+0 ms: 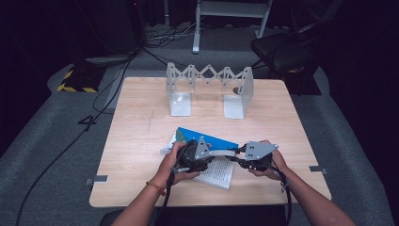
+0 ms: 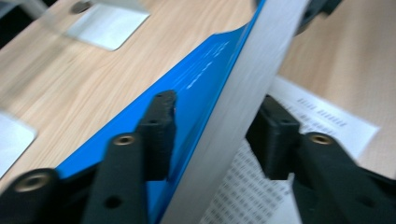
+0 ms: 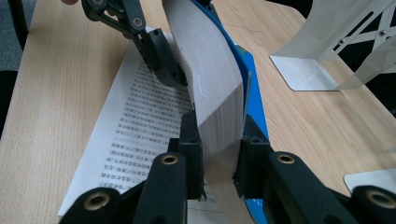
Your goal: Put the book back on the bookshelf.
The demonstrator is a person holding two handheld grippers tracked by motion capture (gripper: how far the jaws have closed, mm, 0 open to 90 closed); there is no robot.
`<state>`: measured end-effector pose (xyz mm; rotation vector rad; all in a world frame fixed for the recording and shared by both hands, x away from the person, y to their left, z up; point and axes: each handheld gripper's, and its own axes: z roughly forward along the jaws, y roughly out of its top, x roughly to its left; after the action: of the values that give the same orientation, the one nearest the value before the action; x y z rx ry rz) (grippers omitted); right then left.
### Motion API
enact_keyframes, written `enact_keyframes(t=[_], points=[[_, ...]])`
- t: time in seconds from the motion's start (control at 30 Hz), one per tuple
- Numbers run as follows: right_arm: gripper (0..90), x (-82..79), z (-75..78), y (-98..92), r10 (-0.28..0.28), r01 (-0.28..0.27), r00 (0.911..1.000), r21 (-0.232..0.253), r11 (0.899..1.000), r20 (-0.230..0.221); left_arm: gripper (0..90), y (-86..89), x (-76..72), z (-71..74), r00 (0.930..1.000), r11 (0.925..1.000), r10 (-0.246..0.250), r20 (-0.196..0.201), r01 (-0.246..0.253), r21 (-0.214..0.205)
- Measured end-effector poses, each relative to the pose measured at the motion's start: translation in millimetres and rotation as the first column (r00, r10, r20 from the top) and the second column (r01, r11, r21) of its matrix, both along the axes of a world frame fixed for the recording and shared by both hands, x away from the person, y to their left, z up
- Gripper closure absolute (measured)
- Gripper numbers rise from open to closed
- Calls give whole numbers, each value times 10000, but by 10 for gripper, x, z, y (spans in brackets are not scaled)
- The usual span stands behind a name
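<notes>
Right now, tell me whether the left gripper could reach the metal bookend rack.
Probably not yet: the left gripper straddles the blue book. Beyond it, bare table leads to the rack.

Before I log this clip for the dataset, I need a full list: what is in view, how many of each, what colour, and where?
Book: one, blue cover, white page block, open and lifted at the table's near middle, held between both grippers.
Loose pages: printed white leaves of the same book, lying flat on the table below the lifted block.
Bookend rack: one, white metal with an expanding lattice, standing at the table's far side.
Table: one, light wood.
Chair: one, black, on the floor beyond the far right corner.
Cables: several, black, on the grey floor at left.
Left gripper: one, black, jaws astride the cover and page block.
Right gripper: one, black, clamped on the page block.
</notes>
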<state>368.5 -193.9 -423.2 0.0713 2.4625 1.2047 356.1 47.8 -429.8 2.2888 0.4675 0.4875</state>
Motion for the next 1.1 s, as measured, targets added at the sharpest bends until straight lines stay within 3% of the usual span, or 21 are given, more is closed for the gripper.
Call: enact_keyframes(t=[0.17,0.23,0.3,0.33,0.43,0.5,0.6,0.67,0.7,0.73,0.83,0.9,0.93,0.97,1.1], points=[[752,-18,-2,15,-28,30,10000,-237,9997,67,643,-6,-32,-51,9997,9997,-144,189,141,177],[736,-28,-6,25,-39,42,9999,-213,9998,114,666,23,-51,-92,9985,9996,-287,469,287,2],[709,-24,-2,25,-31,32,10000,-140,9999,46,706,45,-47,-108,9982,9993,-353,495,360,-128],[666,-5,17,10,-7,8,9999,68,10000,-133,706,66,-43,-115,9978,9990,-305,586,324,-313],[466,75,98,-143,-669,689,9975,1054,9920,-220,732,136,-32,-92,9974,9963,-167,699,225,-830],[427,152,93,-267,-1202,1256,9914,1196,9848,-520,737,208,-22,-74,9975,9911,-48,705,141,-1324],[395,303,-32,-520,-1925,2096,9742,1561,9652,-1180,741,302,3,-39,9978,9798,185,634,-54,-1998],[383,381,-130,-609,-2391,2549,9625,1254,9588,-1281,742,349,13,-25,9978,9728,247,611,-99,-2314],[376,475,-242,-667,-2722,2913,9477,1037,9510,-1665,743,379,13,-16,9978,9666,345,566,-190,-2554],[370,504,-279,-671,-2739,2945,9437,940,9510,-1852,743,397,16,-15,9981,9629,359,500,-211,-2689],[366,560,-373,-643,-2991,3120,9379,503,9488,-1755,743,434,20,-4,9980,9566,390,496,-229,-2906],[361,624,-490,-597,-2899,3035,9306,283,9524,-2236,743,465,28,6,9982,9517,388,452,-231,-3063],[361,637,-526,-578,-2961,3073,9289,167,9515,-2223,743,479,33,9,9982,9487,379,457,-216,-3154],[355,679,-618,-535,-2951,3076,9204,92,9515,-2564,743,496,38,8,9984,9440,393,400,-240,-3290],[353,698,-686,-447,-2814,2920,9207,-8,9564,-2706,743,513,34,7,9987,9429,258,435,-98,-3329]])
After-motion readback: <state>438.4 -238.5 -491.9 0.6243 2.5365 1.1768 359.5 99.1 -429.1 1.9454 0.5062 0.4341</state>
